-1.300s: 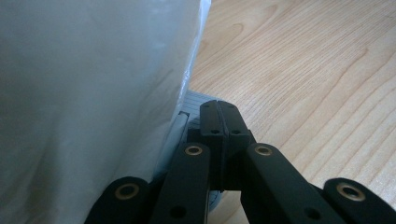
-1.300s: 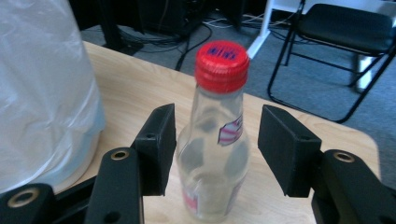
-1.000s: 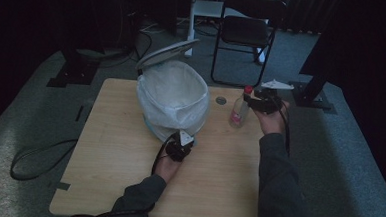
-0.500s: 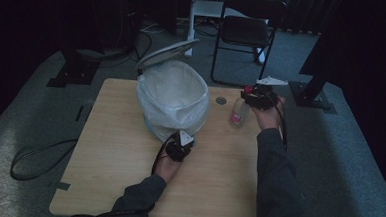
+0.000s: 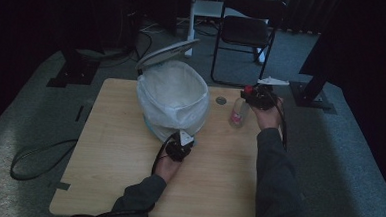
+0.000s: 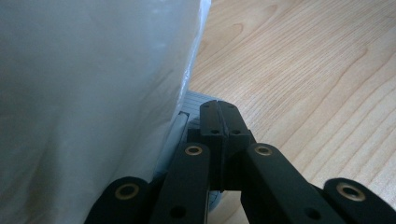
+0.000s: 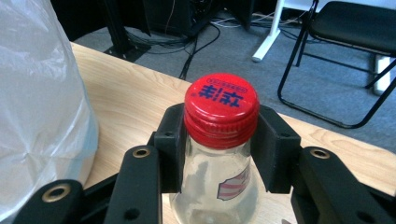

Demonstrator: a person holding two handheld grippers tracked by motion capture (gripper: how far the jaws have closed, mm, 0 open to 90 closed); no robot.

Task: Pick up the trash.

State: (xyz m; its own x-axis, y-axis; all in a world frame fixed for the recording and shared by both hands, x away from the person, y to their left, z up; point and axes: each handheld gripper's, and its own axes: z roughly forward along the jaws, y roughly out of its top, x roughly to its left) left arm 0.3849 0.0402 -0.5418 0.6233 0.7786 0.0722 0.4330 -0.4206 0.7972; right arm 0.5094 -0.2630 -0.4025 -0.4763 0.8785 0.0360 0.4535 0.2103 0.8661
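A clear glass bottle [image 5: 237,114] with a red cap [image 7: 221,101] stands on the wooden table [image 5: 113,149] to the right of the bin. My right gripper [image 7: 220,136] has its jaws on either side of the bottle's neck, just under the cap; they have just been closing and now press on it. In the high view the right gripper [image 5: 254,95] sits at the bottle's top. My left gripper [image 6: 218,106] is shut with nothing in it, its tip beside the grey foot of the bin [image 6: 187,105]. The left gripper [image 5: 181,142] lies at the bin's front.
A bin lined with a white bag [image 5: 172,98] stands at mid-table, its lid [image 5: 166,53] swung open behind. A small round disc [image 5: 221,100] lies near the far edge. A black folding chair [image 5: 246,31] and cables [image 5: 33,160] are on the floor around the table.
The right gripper has shifted left onto the top of the bottle, and its jaws have come in around the neck. The left hand has stayed put.
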